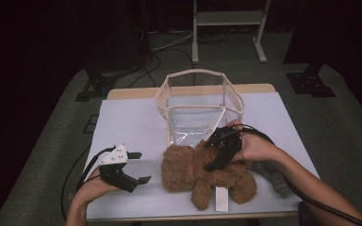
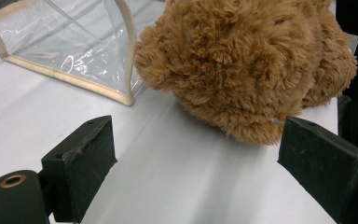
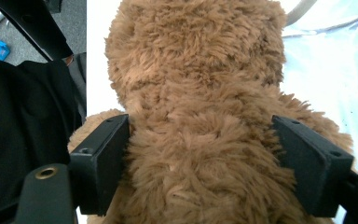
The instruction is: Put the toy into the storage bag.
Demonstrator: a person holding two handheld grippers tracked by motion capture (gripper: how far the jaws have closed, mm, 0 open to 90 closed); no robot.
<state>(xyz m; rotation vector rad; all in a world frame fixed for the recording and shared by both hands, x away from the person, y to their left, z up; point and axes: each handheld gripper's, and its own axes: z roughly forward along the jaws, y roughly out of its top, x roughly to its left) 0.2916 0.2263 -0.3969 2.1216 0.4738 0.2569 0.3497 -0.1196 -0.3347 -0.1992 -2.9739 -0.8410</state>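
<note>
White tabletop (image 1: 132, 117): right tongs (image 1: 221, 153) spread wide astride teddy bear (image 1: 202, 172), left tongs (image 1: 136, 167) released.

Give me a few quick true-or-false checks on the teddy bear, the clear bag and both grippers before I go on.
1. The teddy bear lies on the table, in front of the clear bag. True.
2. The bear is already inside the bag. False: it lies outside on the white tabletop.
3. The right gripper has its jaws either side of the bear's body. True.
4. The left gripper is clamped on the bear's head. False: its jaws stand open and apart from the bear.
5. The clear bag lies flat and folded. False: it stands upright with its mouth open.
</note>
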